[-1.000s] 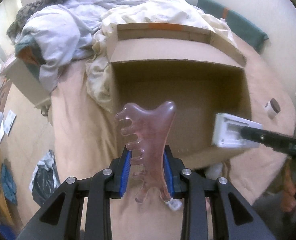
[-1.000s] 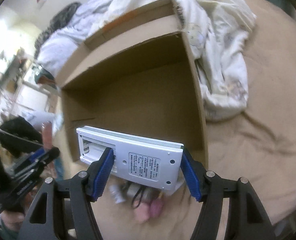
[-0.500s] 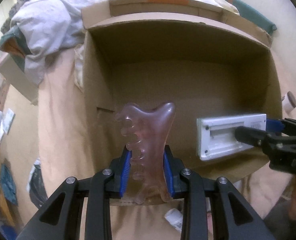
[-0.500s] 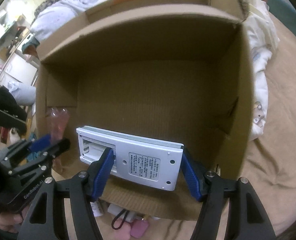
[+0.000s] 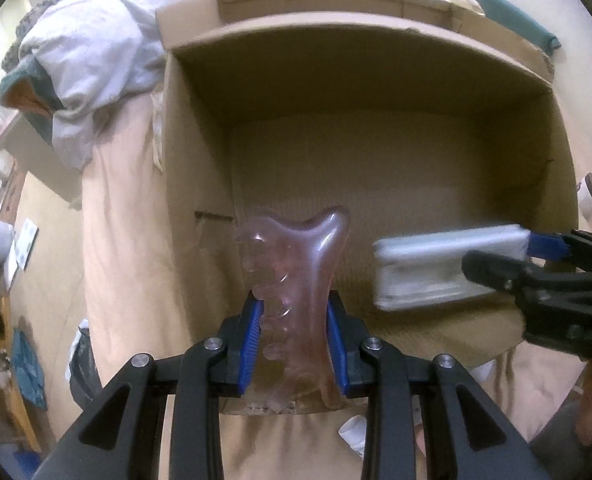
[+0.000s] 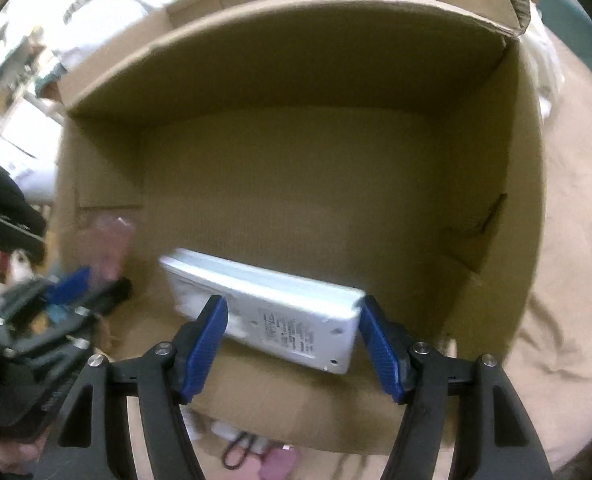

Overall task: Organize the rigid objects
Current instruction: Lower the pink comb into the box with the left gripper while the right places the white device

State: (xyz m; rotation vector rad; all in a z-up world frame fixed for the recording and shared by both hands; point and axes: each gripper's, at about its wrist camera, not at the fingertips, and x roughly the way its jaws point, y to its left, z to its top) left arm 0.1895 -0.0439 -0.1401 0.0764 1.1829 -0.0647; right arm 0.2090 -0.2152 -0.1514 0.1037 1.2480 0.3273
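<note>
Left gripper: jaws clamped on a pink comb, blue pads pressed against both its edges. Comb is held upright, toothed edge to the left, wide forked end up, positioned over the near left part of the open box.

Right gripper: jaws clamped on a white device at its short ends, label side toward the camera. Device is held tilted, left end higher, over the near edge of the box interior. In the left view it is seen edge-on and blurred, just right of the comb, not touching it.

Box is cardboard, flaps open, floor bare, placed on a bed with a beige sheet. Crumpled bedding is piled behind and left of the box. A small jar is seen on the bed just right of the box.
</note>
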